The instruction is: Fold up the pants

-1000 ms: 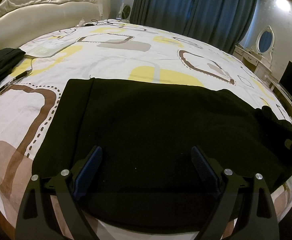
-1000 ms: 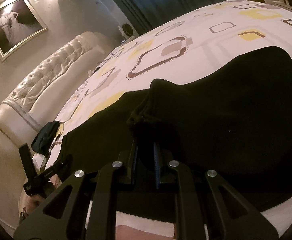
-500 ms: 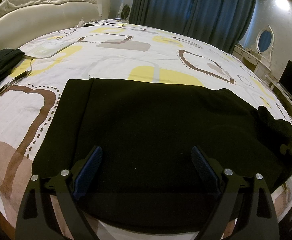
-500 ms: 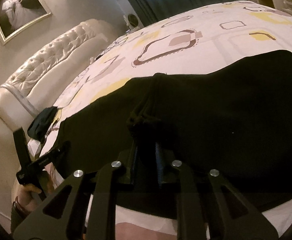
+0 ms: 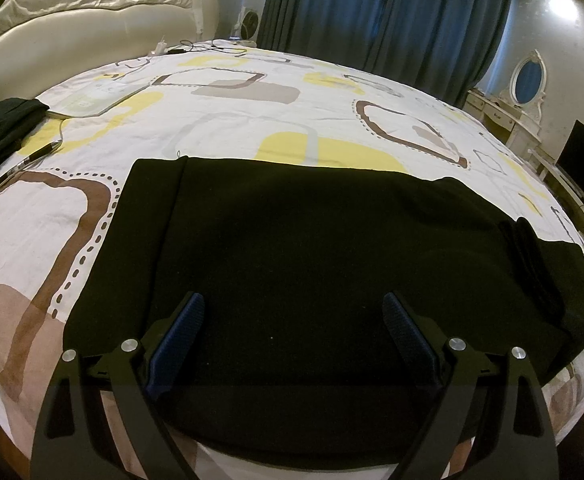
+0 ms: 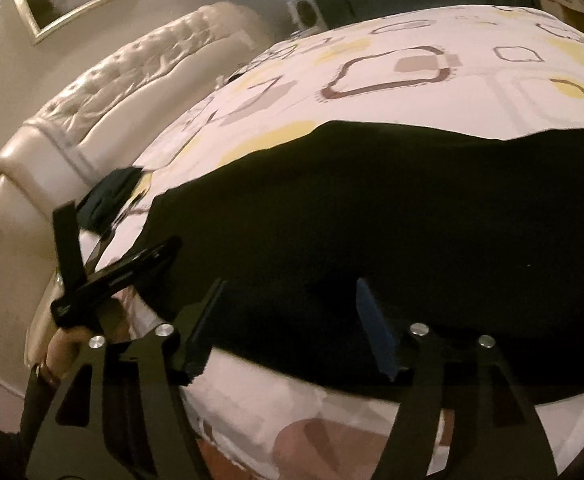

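Patterned bedspread, dark blue curtains

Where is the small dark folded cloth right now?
The small dark cloth lies at the far left edge of the bedspread near the headboard, apart from the black pants.

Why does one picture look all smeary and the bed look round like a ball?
Right wrist view: smeared, so the bedspread and headboard look soft. Left wrist view: sharp. Both: the fisheye lens bulges the bed; the black pants show hardly any detail.
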A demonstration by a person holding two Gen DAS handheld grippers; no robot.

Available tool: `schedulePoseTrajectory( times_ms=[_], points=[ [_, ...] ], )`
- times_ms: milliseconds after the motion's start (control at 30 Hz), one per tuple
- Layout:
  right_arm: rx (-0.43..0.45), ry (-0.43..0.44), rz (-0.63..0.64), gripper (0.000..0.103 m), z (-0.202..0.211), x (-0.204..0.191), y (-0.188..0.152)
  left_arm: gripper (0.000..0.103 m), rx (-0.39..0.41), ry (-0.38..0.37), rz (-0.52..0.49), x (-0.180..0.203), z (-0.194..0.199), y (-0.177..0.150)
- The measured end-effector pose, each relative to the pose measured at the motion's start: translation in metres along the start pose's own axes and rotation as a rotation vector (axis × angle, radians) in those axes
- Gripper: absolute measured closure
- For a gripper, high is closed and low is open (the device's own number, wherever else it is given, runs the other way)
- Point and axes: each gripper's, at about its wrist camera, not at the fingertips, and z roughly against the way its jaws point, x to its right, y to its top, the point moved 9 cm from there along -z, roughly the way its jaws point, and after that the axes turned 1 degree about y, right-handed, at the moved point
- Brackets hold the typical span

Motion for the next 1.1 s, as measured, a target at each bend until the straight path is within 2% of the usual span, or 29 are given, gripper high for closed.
schedulePoseTrajectory(
  times_ms=[100,167,200,233,267,400,500,567,733,867,1033,1100],
  points=[
    [-0.024,0.024,0.02,0.029,0.001,-0.009,0.0,0.013,0.002,-0.002,-0.001,0.001,-0.001,0.0],
    [-0.132,0.111,0.032,0.028,-0.009,-0.023,-0.011,0.013,0.002,-0.004,-0.002,0.0,-0.002,0.001],
    [-0.158,0.106,0.039,0.027,-0.012,-0.025,-0.015,0.013,0.003,-0.005,-0.002,-0.001,-0.001,0.001],
    [-0.127,0.053,0.065,0.028,-0.009,-0.024,-0.014,0.013,0.002,-0.005,-0.002,-0.001,-0.001,0.001],
    [-0.094,0.041,0.081,0.028,-0.004,-0.025,-0.01,0.013,0.001,-0.006,-0.002,-0.001,-0.001,0.001],
    [0.014,0.077,0.031,0.028,0.025,-0.027,0.014,0.013,0.002,-0.015,-0.006,0.0,-0.001,0.0],
    [0.062,0.005,0.022,0.028,0.034,-0.011,0.032,0.013,0.001,-0.016,-0.007,-0.001,-0.002,0.0],
    [0.059,-0.013,0.002,0.028,0.03,0.002,0.039,0.013,0.002,-0.017,-0.007,-0.001,-0.002,0.0],
    [-0.006,-0.067,0.031,0.028,0.01,0.016,0.03,0.013,-0.002,-0.019,-0.007,-0.001,-0.002,0.0],
    [-0.062,-0.086,0.043,0.028,-0.006,0.02,0.009,0.013,-0.002,-0.022,-0.008,-0.002,-0.002,0.0],
    [0.0,-0.315,0.223,0.029,0.005,0.026,0.005,0.013,-0.001,-0.023,-0.01,-0.002,-0.001,-0.001],
    [-0.01,-0.36,0.277,0.038,0.004,0.027,0.001,0.013,-0.001,-0.021,-0.011,-0.003,-0.001,0.0]
  ],
)
